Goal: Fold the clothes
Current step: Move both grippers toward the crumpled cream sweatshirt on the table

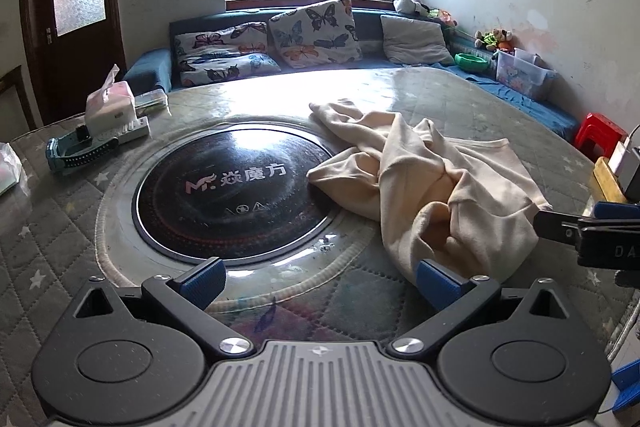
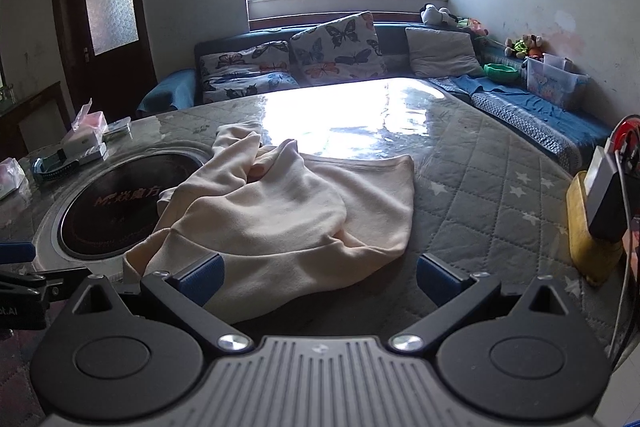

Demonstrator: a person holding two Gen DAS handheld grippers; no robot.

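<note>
The cream garment lay in a crumpled heap on the quilted table, just ahead of the right gripper and ahead and to the right of the left gripper. Both grippers stood wide open, holding nothing. No fold looked made; spreading it flat and all the folding remained, I'd judge.

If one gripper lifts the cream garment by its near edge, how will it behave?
The cream garment lies crumpled in soft folds, so it will probably droop and hang. It looks thin, likely light. Part of it overlaps the black cooktop; it may drag across that.
</note>
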